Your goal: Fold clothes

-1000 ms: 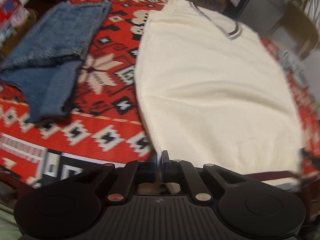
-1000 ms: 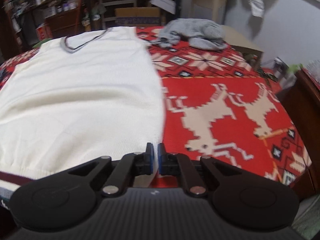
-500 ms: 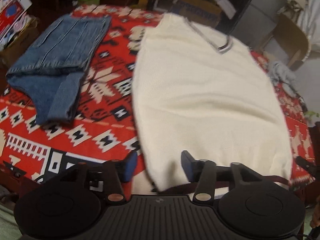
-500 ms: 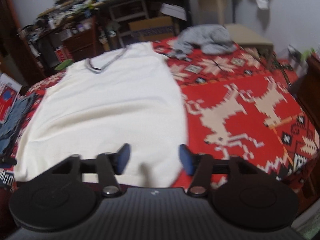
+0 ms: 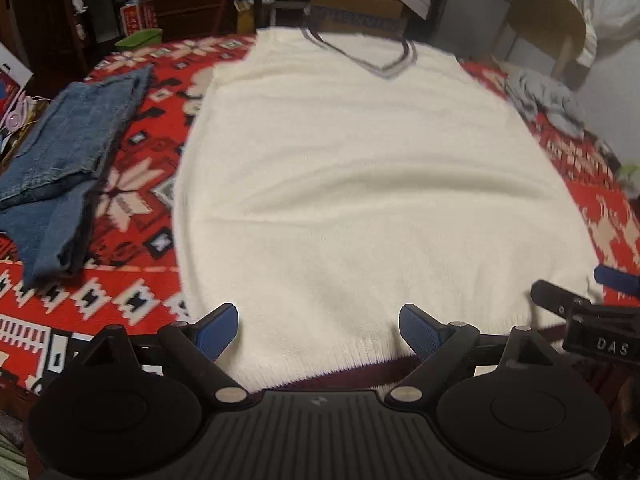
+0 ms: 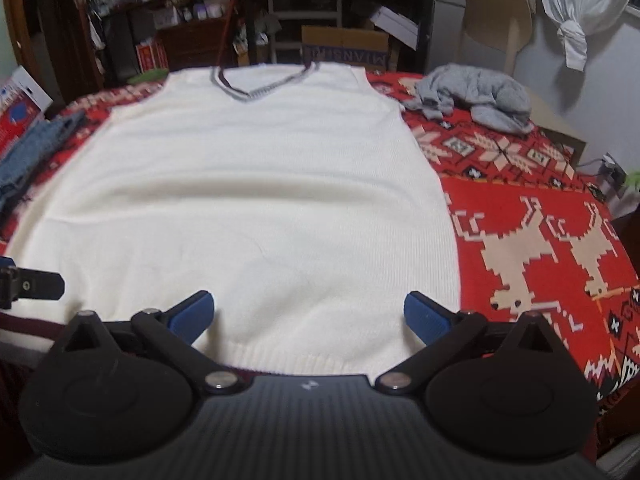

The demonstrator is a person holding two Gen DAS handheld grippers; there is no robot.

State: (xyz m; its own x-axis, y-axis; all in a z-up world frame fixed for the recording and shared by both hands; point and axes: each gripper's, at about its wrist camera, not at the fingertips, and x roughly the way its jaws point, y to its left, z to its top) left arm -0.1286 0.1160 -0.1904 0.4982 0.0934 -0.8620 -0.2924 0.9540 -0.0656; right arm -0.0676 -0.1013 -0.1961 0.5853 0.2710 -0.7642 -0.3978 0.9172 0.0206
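Cream sleeveless vest [image 5: 360, 184] with a grey and maroon striped V-neck lies spread flat, front up, across the middle of a red patterned blanket [image 5: 132, 280] that covers the bed, its neckline at the far edge and its ribbed hem at the near edge, where a dark maroon band shows under the hem. Left gripper [image 5: 318, 326] hangs over the near hem towards the vest's left corner, its jaws opening and spread wide, blue pads [image 5: 218, 330] clear of the knit with only the hem lying below the gap and nothing pinched. Right gripper [image 6: 310, 314] hangs over the hem towards the right corner, jaws likewise opening, spread to their widest, and its blue fingertips [image 6: 424, 316] press on nothing. From the left wrist view the right gripper's black finger reaches in at the right edge beside the vest's corner, and from the right wrist view the left gripper's finger shows at the left edge. Folded blue jeans [image 5: 64, 168] rest on the blanket to the left of the vest, apart from it. Crumpled grey garment [image 6: 476, 94] sits at the blanket's far right corner, also apart from the vest. Cardboard box [image 6: 346, 46] and cluttered dark shelves [image 6: 192, 20] stand beyond the bed, with a pale chair [image 6: 496, 12] to the right
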